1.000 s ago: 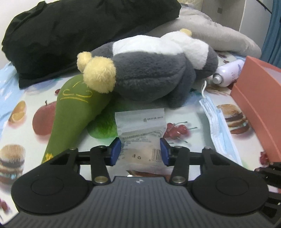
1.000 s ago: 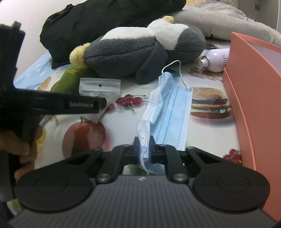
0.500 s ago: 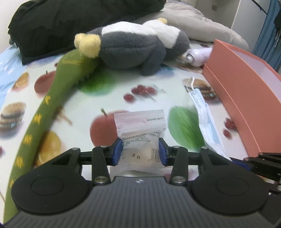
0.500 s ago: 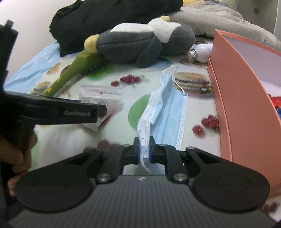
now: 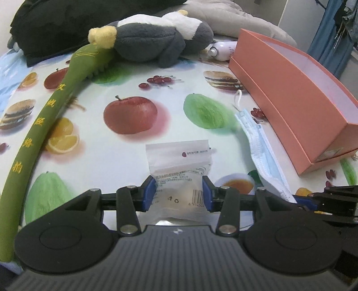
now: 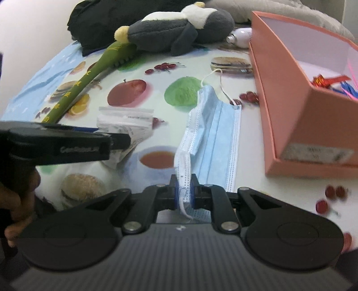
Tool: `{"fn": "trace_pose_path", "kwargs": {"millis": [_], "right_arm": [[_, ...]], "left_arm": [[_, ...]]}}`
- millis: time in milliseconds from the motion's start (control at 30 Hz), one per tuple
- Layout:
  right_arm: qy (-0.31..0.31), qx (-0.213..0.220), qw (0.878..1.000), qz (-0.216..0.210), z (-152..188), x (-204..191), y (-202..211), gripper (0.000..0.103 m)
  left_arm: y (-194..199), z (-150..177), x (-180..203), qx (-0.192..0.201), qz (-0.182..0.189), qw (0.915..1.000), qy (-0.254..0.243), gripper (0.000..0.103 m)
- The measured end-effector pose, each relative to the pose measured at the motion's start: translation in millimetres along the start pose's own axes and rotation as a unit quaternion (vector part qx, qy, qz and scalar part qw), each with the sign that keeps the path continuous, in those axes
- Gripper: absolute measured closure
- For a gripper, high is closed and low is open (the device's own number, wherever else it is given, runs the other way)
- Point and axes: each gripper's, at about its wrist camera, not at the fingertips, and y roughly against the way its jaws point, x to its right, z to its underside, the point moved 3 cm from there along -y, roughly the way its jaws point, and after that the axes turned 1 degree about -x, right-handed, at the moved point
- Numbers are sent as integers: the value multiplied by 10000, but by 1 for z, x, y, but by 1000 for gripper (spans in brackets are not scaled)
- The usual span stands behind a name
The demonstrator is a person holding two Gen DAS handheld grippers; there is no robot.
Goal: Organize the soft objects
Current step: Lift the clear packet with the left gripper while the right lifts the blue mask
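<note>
My left gripper (image 5: 178, 192) is shut on a clear plastic packet (image 5: 179, 161) with a barcode, held just above the fruit-print cloth (image 5: 125, 156). My right gripper (image 6: 185, 192) holds the folded edge of a blue face mask (image 6: 214, 134) between its pads, and its jaws are opening slightly. The mask trails forward over the cloth beside the orange box (image 6: 290, 89). In the right wrist view the packet (image 6: 125, 123) shows at the left, behind the left gripper's black fingers (image 6: 116, 140). A grey and white plush penguin (image 5: 152, 42) lies at the far side.
A long green padded stick (image 5: 51, 105) curves along the left, its head under the plush. The orange box (image 5: 290, 89) stands open at the right with colourful bits inside. A white spray bottle (image 5: 221, 48), a black garment (image 5: 56, 26) and a grey cushion (image 5: 235, 15) lie at the back.
Both grippers have drawn back toward the near side, carrying the packet and the mask. The plush now lies farther off and the orange box's near end has come into view.
</note>
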Motion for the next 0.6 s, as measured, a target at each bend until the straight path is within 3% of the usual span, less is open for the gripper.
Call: {"fn": "trace_pose_path", "kwargs": {"millis": [67,200,433,600], "right_arm": [[-23,-34,10000,-20,1,0,2,82],[-22,144,9999,-5,-2,-2,9,50],[-319,413,9985,182,-15,9,1,49],[-490,348,9974,409,-19,21,-17,49]], "left_arm": [[0,2,-3,-28,2,10000,83,51],[4,2,-13,23,139,9994,319,37],[7,-6,-24,102,350,9970,684,30],[4,-6,-22,67,413,9969,670,30]]}}
